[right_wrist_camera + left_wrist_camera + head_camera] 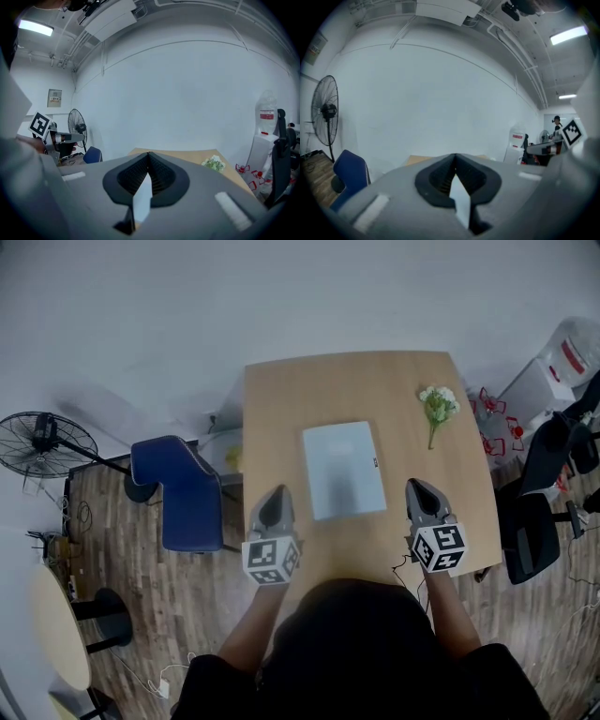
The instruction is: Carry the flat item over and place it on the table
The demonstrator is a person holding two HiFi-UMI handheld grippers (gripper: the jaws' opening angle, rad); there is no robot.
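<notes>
A wooden table (309,390) stands against a white wall. The flat pale board (343,470) lies flat in the middle of the table top. A small bunch of white flowers (438,407) lies on the table too, off to the right of the board and apart from it.

The person holds the two grippers over the near side of the table, one on each side of the board. The left gripper (277,495) is near the board's near left corner and does not touch it. Its jaws are pressed together at the tips and hold nothing. The right gripper (419,488) is a little way off the board's right side. Its jaws are pressed together too and hold nothing. Both grippers point away from the person, toward the wall.

A blue chair (173,493) stands on the wood floor just left of the table. A black fan (42,440) stands farther left. A black office chair (534,512) stands to the right.
</notes>
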